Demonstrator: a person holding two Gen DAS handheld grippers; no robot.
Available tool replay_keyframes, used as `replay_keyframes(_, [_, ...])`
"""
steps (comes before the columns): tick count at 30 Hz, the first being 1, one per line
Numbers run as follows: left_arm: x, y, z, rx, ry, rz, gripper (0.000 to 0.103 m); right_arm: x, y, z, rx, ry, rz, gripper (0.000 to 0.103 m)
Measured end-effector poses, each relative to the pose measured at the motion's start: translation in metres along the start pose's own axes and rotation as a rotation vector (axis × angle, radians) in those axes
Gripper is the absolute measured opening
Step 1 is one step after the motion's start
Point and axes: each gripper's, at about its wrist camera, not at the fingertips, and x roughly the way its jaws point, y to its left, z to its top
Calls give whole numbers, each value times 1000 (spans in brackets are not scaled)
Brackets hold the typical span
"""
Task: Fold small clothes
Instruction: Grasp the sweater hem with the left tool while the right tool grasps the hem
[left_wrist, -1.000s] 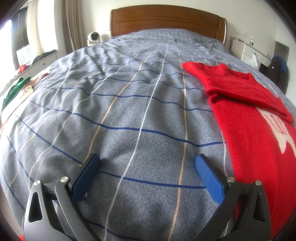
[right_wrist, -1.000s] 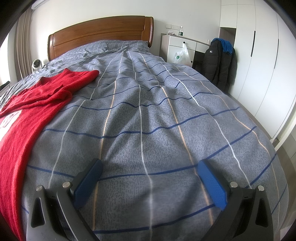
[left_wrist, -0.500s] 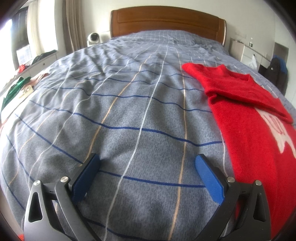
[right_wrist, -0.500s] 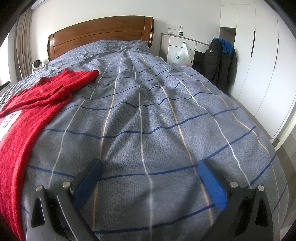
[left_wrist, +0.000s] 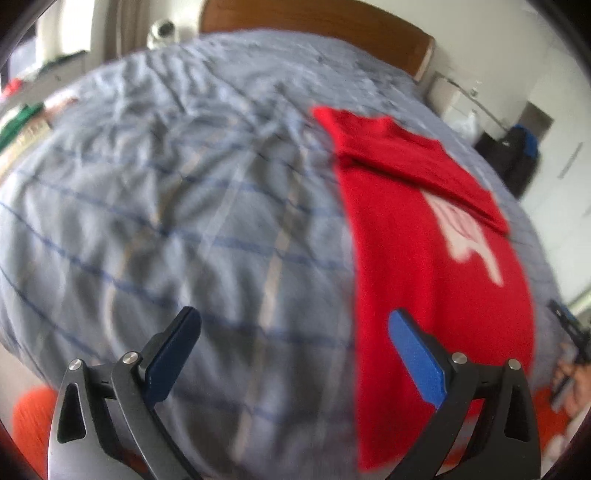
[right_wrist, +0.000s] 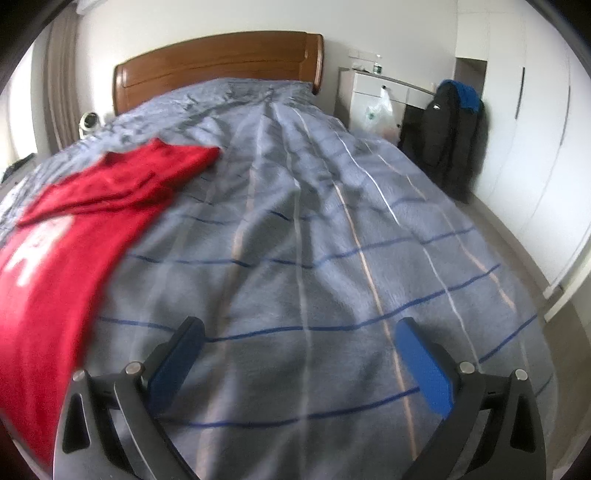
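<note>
A red sweater (left_wrist: 417, 236) with a white print lies lengthwise on the grey checked bedspread (left_wrist: 184, 221), a sleeve folded across its upper part. My left gripper (left_wrist: 295, 325) hangs open above the bed's near end, its right finger over the sweater's left edge, holding nothing. In the right wrist view the red sweater (right_wrist: 70, 236) fills the left side. My right gripper (right_wrist: 299, 332) is open over bare bedspread (right_wrist: 332, 258) to the sweater's right, nothing between its fingers. Both views are motion-blurred.
A wooden headboard (right_wrist: 218, 66) closes the far end. A white dresser (right_wrist: 373, 96), a plastic bag (right_wrist: 378, 114) and a dark jacket (right_wrist: 447, 129) stand right of the bed, white wardrobe doors (right_wrist: 532, 147) beyond. Orange fabric (left_wrist: 29, 428) shows below the left gripper.
Both grippers have risen and pulled back from the bed. The left view swung right, so the sweater now sits under its right finger. Both grippers stay open.
</note>
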Motion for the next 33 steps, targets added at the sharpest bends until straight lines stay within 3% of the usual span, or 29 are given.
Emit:
replay_keyframes(8, [5,-30,-33,92,150,-123,99,-57,42,-2,23,151,293,101])
replay_keyframes(12, [15,-39,-49,109,239,-155,71,-44,66,-35,81,343,444,100])
replay_keyframes(13, [17,-41,-52,119,255,-151,66,-38,71,-44,89,390,468,95])
replay_keyframes(14, [20,-44,-55,131,271,-144,54,-31,77,-53,98,436,495,91])
replay_keyframes(15, [22,-45,-57,141,285,-137,40,-23,82,-60,102,477,515,83])
replay_keyframes(16, [26,-47,-57,154,308,-127,33,-16,86,-66,104,507,519,76])
replay_keyframes(17, [27,-48,-58,159,323,-128,13,-10,90,-72,112,542,523,73])
replay_keyframes(18, [29,-47,-58,160,336,-130,6,-1,93,-76,135,585,539,65])
replay_keyframes(20, [26,-45,-56,154,330,-132,5,5,94,-79,151,605,550,35])
replay_keyframes(21, [23,-44,-55,150,323,-135,4,7,93,-78,164,614,563,5])
replay_keyframes(25, [-5,-34,-37,82,245,-217,3,-9,77,-60,244,548,608,4])
replay_keyframes(29, [-21,-31,23,29,108,-304,3,-26,70,-16,265,389,645,4])
replay_keyframes(33, [1,-42,90,29,11,-289,4,-8,78,49,198,214,599,4])
